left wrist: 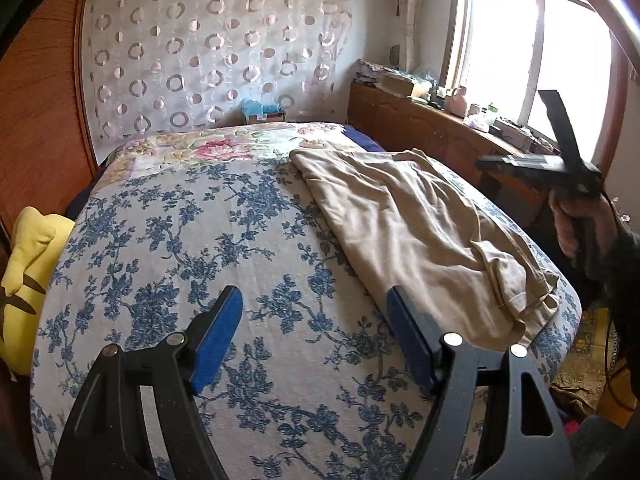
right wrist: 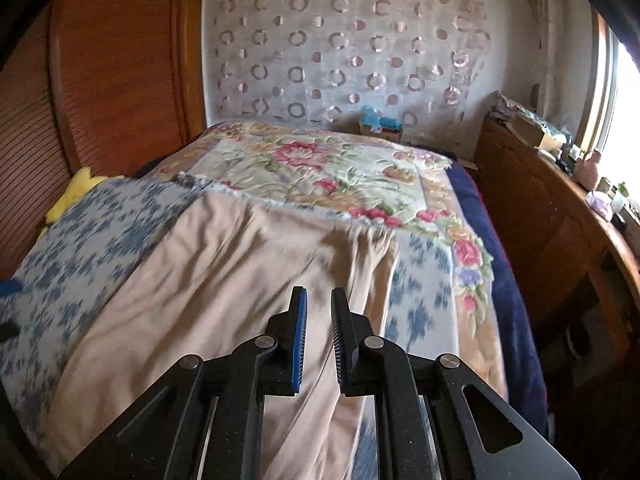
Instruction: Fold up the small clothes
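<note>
Lying across the bed, the beige garment rests flat on the blue-flowered cover, toward the bed's window side in the left wrist view. It is rumpled, with folds bunched near its close end, and its far edge reaches the pink-flowered blanket.

The left gripper hangs above the blue-flowered cover with its jaws spread wide and nothing between them; its right finger sits just beside the garment's near edge (whether it touches the cloth cannot be told).

The right gripper points down over the garment's middle. Its jaws stand only a narrow gap apart, and no cloth is pinched between the blue pads. From the left wrist view the same tool shows at the right edge, held in a hand above the bed's side.

A yellow cushion leans at the bed's left edge against the wooden wardrobe. A cluttered sideboard runs under the window.
</note>
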A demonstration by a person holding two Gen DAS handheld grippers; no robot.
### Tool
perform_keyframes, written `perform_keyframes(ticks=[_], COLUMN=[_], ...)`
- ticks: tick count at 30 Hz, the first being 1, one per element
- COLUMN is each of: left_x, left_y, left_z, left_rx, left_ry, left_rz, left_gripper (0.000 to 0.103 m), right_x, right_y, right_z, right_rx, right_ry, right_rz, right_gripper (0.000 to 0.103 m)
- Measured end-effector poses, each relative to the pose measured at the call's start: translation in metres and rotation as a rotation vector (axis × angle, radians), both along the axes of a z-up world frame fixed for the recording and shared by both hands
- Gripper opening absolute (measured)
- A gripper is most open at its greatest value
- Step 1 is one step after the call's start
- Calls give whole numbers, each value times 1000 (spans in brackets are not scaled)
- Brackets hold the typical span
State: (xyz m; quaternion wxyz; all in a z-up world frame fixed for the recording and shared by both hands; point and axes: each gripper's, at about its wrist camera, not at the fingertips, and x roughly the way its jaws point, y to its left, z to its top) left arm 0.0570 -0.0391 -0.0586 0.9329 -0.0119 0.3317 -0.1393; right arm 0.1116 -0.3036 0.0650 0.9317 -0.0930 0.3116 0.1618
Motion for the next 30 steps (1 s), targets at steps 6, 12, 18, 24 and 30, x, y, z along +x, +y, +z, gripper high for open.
perform_keyframes(ticks=[6, 12, 18, 24, 30], left_x=[0, -3, -7, -9, -11], left_y=[-14, -35, -53, -65, -69], left_z=[-4, -10, -16, -21, -22], left_rx=[-6, 4, 17, 30, 31], left_ry=[10, 31, 49, 66, 70], left_rz=[-27, -79, -124, -150, -157], left_gripper=[75, 75, 75, 75, 75], right_x=[-56, -93, -118, -137, -140], right_y=[-15, -32, -44, -46, -48], right_z=[-6, -11, -6, -11, -15], right_rx=[28, 31, 50, 52, 63], right_ry=[47, 70, 102, 161, 199], right_rz=[17, -3, -8, 20, 35], right_gripper=[13, 25, 36, 36, 31])
